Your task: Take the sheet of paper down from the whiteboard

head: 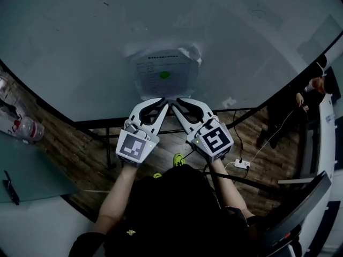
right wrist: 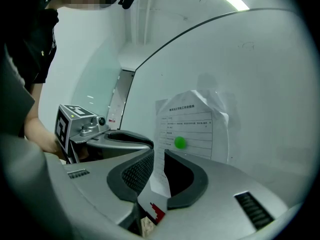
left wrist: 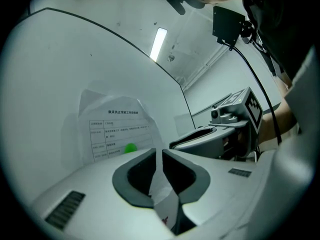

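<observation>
Your left gripper has its jaws all but together, pinching the lower edge of the white printed sheet of paper. Your right gripper, just beside it, stands with its jaws apart, so the same edge runs between the pads without being pressed. The sheet still hangs on the large pale glass whiteboard, held near its middle by a small round green magnet. Its bottom bows off the board towards you and its upper right corner is crumpled. Before you pull, close the right gripper on the edge so that both sides carry the load. Gripped on one side only, the sheet would likely skew or tear at the magnet. Then, I judge, draw both grippers down and slightly away from the board together, at the same pace, so the paper slides out from under the magnet instead of ripping round it. Watch that the magnet does not drop with the sheet. The sheet is a form with one heading line above a ruled table of Chinese print, too small here to read with any certainty. Each gripper's cube carries black-and-white square markers. The clear plastic bottle on the desk at your left shows no legible label.
</observation>
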`<control>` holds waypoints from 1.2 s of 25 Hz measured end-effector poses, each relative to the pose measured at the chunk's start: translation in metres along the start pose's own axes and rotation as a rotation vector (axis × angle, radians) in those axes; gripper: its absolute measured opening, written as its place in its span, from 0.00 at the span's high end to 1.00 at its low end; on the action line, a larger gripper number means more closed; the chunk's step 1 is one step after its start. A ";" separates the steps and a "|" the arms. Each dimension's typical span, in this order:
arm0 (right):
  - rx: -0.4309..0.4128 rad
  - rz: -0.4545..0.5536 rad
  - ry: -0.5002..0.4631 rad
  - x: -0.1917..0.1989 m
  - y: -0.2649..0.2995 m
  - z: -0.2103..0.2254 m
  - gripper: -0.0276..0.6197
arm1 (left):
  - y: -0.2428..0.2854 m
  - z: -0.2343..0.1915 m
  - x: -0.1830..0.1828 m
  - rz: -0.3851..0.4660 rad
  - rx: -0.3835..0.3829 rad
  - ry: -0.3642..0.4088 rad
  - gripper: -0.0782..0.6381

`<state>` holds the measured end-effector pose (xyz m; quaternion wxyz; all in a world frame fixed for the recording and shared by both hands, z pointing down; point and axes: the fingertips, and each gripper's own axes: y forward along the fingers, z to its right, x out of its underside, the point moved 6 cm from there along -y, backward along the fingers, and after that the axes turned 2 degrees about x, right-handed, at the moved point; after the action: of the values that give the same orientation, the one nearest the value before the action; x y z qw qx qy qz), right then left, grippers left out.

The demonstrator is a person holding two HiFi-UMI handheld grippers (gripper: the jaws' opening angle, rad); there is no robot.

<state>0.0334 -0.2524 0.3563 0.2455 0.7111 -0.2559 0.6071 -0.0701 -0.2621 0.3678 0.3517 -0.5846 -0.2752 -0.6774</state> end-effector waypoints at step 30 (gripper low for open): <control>0.033 -0.062 -0.173 -0.025 0.014 0.040 0.75 | 0.049 -0.028 0.000 -0.124 -0.232 0.318 0.68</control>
<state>0.0504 -0.2880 0.3266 0.2294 0.7723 -0.2442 0.5397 -0.0478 -0.3139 0.3612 0.2785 -0.4888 -0.1717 -0.8087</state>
